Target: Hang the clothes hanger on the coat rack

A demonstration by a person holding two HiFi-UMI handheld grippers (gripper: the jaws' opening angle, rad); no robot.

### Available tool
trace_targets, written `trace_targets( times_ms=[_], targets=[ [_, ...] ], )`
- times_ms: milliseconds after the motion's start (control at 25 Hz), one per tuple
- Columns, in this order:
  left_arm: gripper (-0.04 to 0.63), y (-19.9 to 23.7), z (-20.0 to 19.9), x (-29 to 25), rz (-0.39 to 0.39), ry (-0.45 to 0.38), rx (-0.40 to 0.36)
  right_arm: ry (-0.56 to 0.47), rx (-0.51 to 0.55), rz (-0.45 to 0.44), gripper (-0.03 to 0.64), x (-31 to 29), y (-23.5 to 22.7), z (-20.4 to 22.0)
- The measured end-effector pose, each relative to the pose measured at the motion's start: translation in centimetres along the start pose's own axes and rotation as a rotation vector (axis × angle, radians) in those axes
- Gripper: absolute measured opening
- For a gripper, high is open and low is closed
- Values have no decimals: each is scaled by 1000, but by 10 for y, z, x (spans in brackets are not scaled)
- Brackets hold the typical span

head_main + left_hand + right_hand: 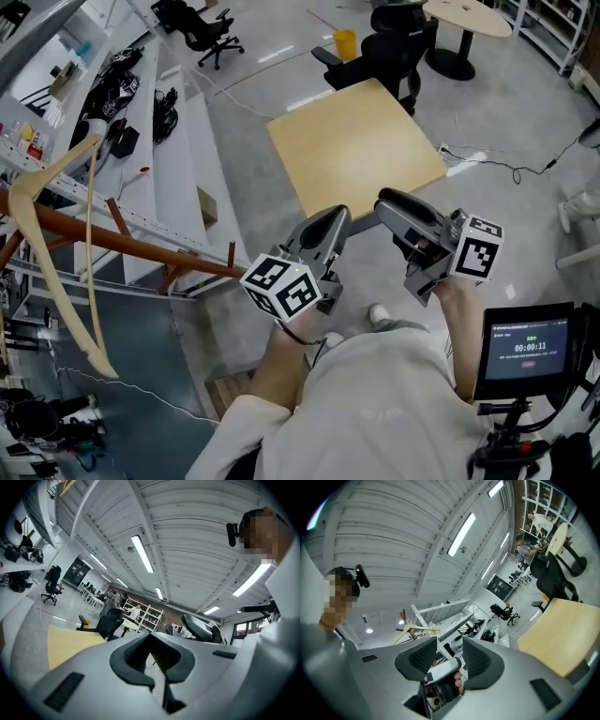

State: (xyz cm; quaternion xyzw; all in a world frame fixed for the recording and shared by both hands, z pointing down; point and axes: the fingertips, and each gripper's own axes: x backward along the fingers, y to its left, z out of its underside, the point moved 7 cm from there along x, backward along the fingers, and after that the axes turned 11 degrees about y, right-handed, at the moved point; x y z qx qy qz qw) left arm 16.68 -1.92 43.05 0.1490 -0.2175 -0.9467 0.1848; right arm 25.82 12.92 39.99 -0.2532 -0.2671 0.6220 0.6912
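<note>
Hanger [56,166] of pale curved wood sits at the far left, crossing the red-brown coat rack [122,242] arm. Its hook cannot be made out and the frame edge cuts its top. To the right, near the person's body, the left gripper [339,217] points away, jaw tips together on nothing. The right gripper [386,202] beside it has its jaws apart, empty.

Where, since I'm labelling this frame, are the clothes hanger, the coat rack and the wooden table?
clothes hanger [58,281]: head view, on its long lower arm.
coat rack [141,248]: head view, on its red-brown bar.
table [356,150]: head view, middle of its bare top.
</note>
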Motion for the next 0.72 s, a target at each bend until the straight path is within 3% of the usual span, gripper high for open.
trace_targets(
  times_ms=[720],
  targets=[
    [2,0,-4,-20,78,29,-3,-25,4,58,181,10,-6,-3]
  ],
)
